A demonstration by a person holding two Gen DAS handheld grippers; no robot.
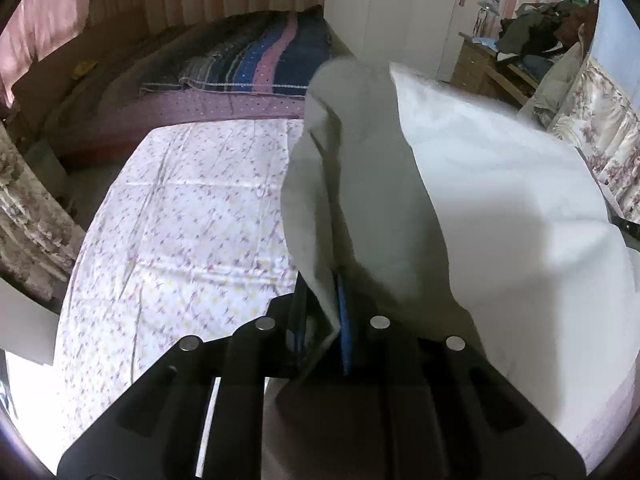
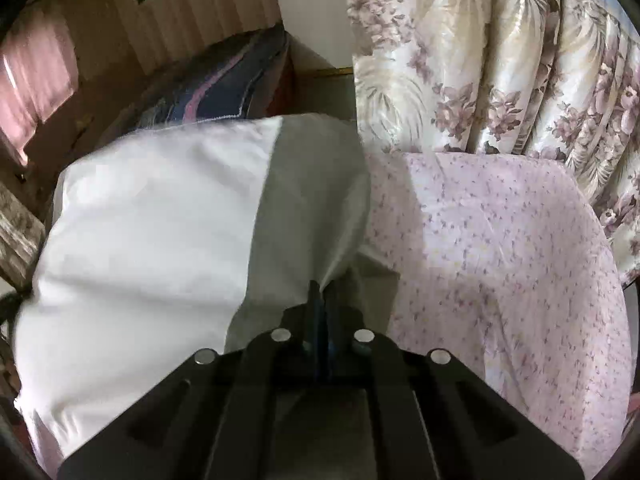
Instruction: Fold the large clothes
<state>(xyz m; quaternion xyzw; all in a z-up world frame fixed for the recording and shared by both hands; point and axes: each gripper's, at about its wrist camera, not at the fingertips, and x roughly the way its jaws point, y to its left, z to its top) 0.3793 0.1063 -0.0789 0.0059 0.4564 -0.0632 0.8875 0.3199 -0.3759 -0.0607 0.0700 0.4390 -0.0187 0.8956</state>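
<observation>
A large white garment (image 1: 500, 208) hangs lifted above the bed, stretched between my two grippers. My left gripper (image 1: 334, 304) is shut on one edge of it; the cloth bunches between the blue-padded fingers and drapes right. In the right wrist view my right gripper (image 2: 323, 292) is shut on another edge of the white garment (image 2: 152, 232), which spreads to the left and hides the bed below it. The fingertips of both grippers are mostly covered by cloth.
The bed has a pink floral sheet (image 1: 180, 220) (image 2: 500, 248). A folded striped blue and pink quilt (image 1: 260, 60) lies at the far end. A floral curtain (image 2: 500, 60) hangs to the right. A wooden table (image 1: 484, 64) with piled clothes stands by a white wardrobe (image 1: 400, 12).
</observation>
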